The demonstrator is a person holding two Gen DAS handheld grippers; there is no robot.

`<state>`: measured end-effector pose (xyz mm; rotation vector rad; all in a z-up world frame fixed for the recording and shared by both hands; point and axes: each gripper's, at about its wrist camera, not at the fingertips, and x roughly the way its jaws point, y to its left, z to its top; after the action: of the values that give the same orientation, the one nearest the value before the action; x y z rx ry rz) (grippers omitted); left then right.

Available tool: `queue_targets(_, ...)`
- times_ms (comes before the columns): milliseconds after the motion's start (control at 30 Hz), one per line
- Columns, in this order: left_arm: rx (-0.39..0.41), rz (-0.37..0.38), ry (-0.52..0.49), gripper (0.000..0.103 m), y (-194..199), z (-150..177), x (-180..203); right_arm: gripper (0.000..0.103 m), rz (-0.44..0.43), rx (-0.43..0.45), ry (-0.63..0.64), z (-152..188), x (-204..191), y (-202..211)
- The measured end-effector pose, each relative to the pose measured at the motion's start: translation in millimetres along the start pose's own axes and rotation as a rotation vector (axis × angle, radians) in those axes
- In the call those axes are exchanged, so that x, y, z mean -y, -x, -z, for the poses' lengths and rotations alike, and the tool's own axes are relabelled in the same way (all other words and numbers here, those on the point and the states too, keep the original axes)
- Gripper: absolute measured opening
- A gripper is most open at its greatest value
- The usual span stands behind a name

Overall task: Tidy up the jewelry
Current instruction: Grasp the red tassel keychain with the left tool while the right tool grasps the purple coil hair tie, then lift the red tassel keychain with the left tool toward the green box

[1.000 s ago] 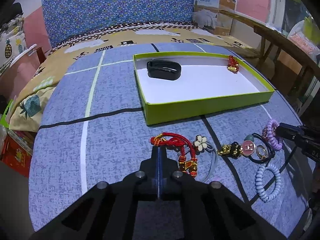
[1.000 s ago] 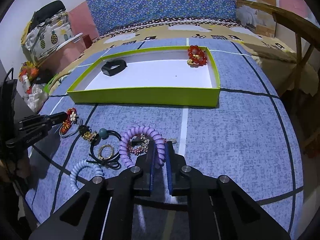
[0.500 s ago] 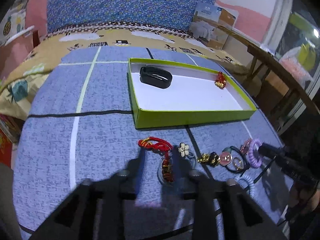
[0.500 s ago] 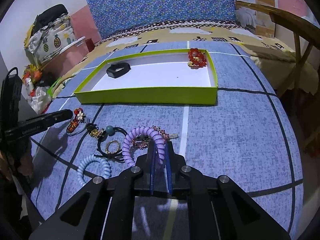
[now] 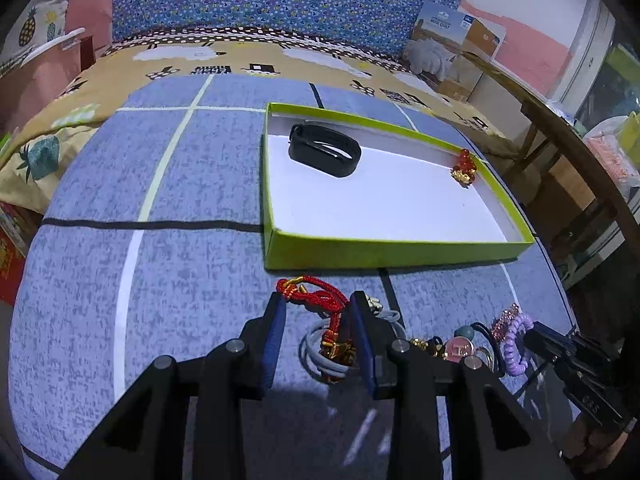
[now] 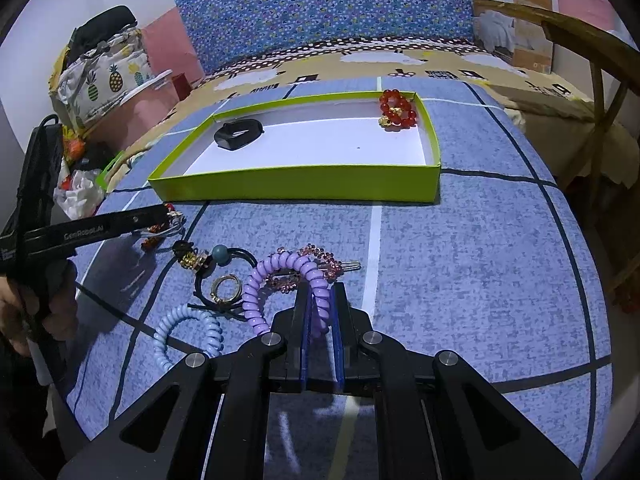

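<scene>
A: Jewelry is mostly not in the box. The left gripper [image 5: 316, 330] is at the bottom centre of its frame, its blue fingers [image 5: 273, 334] spread wide around the red cord bracelet [image 5: 316, 300], which lies on the blue cloth [image 5: 160, 272] on top of a grey ring-shaped band [image 5: 320, 354]. I cannot see that the pads touch it.

B: And the right one?

A: The right gripper [image 6: 320, 320] is at the bottom centre of its own frame, pressed onto the purple spiral hair tie [image 6: 280, 276]; the loop stands up between the pads.

B: So what is done?

A: In the green tray [image 6: 296, 190], in the upper middle, there are only two pieces: a black band [image 5: 324, 155] near its left end and a red bead bracelet [image 6: 397, 114] in the far right corner. The white floor between them is free.

B: What is left?

A: I judge most of the work. Just beside the purple tie lie a pink beaded clip [image 6: 316, 258], a gold ring [image 6: 225, 283], a black elastic with a teal bead [image 6: 220, 254] and a pale blue spiral tie [image 6: 188, 330]. They are close together, some overlapping.
</scene>
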<state>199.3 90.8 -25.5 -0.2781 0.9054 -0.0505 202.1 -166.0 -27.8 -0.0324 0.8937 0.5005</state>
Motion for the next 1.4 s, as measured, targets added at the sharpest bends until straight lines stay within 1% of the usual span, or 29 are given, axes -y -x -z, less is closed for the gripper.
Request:
queue_targets(33, 0.001, -0.004, -0.005, 0.025, -0.8, -0.2, 1.2, 0.009, 0.000, -0.001, 0.000, 0.2, 0.2, -0.2)
queue_targets(100, 0.001, -0.009, -0.011, 0.019, -1.9, 0.1, 1.7, 0.009, -0.001, -0.001, -0.001, 0.6, 0.1, -0.2)
queue_targets(267, 0.002, -0.003, -0.006, 0.017, -1.2, 0.3, -0.3, 0.009, 0.000, -0.001, -0.001, 0.6, 0.0, -0.2)
queue_targets(300, 0.001, 0.002, -0.001, 0.015, -1.5, 0.2, -0.1, 0.009, -0.001, -0.001, -0.001, 0.9, 0.2, -0.2)
queue_targets(333, 0.000, 0.009, 0.004, 0.008, -1.0, 0.4, -1.0, 0.009, -0.001, -0.001, -0.001, 0.5, 0.0, 0.0)
queue_targets(467, 0.007, 0.037, 0.020, 0.008, 4.9, 3.4, -6.4, 0.009, -0.001, 0.002, -0.003, 2.0, -0.1, 0.0)
queue_targets(700, 0.039, 0.051, 0.024, 0.008, 19.9, 7.9, -11.4, 0.009, -0.006, 0.006, -0.009, 5.4, 1.8, 3.1)
queue_targets(967, 0.087, 0.092, 0.031, 0.008, 43.6, 9.4, -15.3, 0.009, -0.008, 0.013, -0.013, 6.7, 3.8, 8.3)
queue_targets(1267, 0.138, 0.181, 0.045, 0.008, 57.6, 8.0, -17.3, 0.009, -0.011, 0.018, -0.011, 7.1, 3.4, 12.3)
queue_targets(1400, 0.183, 0.245, 0.052, 0.008, 64.4, 9.1, -20.0, 0.009, -0.011, 0.018, -0.012, 7.2, 3.4, 12.9)
